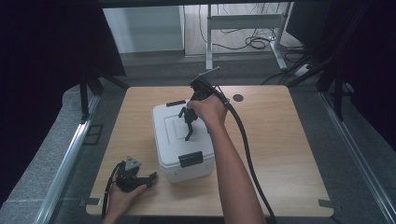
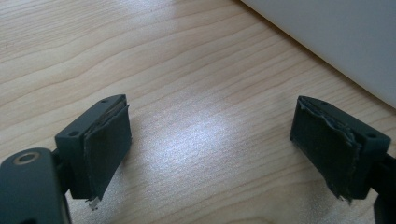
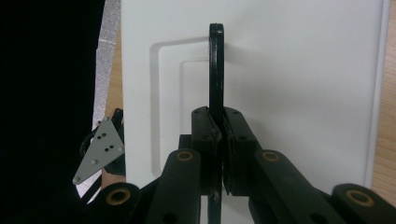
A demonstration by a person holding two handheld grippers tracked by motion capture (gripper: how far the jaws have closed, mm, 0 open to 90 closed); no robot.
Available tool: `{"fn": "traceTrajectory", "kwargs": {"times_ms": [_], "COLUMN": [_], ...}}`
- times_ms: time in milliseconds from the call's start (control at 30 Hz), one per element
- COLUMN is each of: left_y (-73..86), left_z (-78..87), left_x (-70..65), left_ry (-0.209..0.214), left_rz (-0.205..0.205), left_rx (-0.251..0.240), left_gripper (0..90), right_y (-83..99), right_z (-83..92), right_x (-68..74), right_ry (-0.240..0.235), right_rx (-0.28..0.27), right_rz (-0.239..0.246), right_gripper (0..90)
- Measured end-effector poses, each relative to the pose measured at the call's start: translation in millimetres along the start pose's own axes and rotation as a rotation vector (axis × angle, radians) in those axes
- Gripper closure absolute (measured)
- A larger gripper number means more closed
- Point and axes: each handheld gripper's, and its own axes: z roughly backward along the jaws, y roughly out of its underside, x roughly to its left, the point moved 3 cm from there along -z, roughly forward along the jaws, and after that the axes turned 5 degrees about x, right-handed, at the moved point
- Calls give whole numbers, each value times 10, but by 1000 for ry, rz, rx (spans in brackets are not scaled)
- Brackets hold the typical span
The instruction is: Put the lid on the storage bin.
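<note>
My right gripper (image 3: 217, 140) has its jaws pinched tight on the thin black handle (image 3: 215, 70) of the white box (image 3: 299, 65), the pads meeting it from both sides partway along its length. In the right gripper view the handle stands on edge, straight up the middle of the frame, over a shallow rectangular recess in the lid. My left gripper (image 2: 210, 149) has its jaws spread wide with nothing between them, resting over bare table (image 2: 140, 56) with the box wall at the upper right of that frame.

In the high view the box (image 1: 180, 140) sits a little left of centre on the table (image 1: 280, 140), the right gripper (image 1: 189, 122) coming down onto its lid, the left gripper (image 1: 135, 177) low at the bottom left, just beside the box's near corner.

I judge the box a rigid moulded plastic case, smooth and a bit slippery on its walls, so the handle is the place to hold. The handle looks stiff but narrow, and I expect the box to swing under a single pinch. Weight I cannot tell; it depends on the contents. Black latches (image 1: 190, 159) sit at the near and far edges of the lid; I cannot tell whether they are fastened.
</note>
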Motion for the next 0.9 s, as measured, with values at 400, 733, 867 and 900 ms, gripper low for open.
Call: {"fn": "traceTrajectory", "kwargs": {"times_ms": [400, 733, 867, 900], "left_y": [0, 1, 0, 0], "left_z": [0, 0, 0, 0], "left_x": [0, -1, -1, -1], "left_ry": [0, -1, 0, 0], "left_rz": [-1, -1, -1, -1], "left_rx": [0, -1, -1, -1], "left_gripper": [124, 124, 124, 124], "right_y": [-24, -12, -1, -1], "right_z": [-137, -182, -171, -171], "right_x": [-53, -90, -86, -86], "right_ry": [2, -20, -19, -19], "right_rx": [2, -6, -10, -10], "right_rz": [-4, -16, -8, -8], "right_gripper": [851, 850, 848, 848]}}
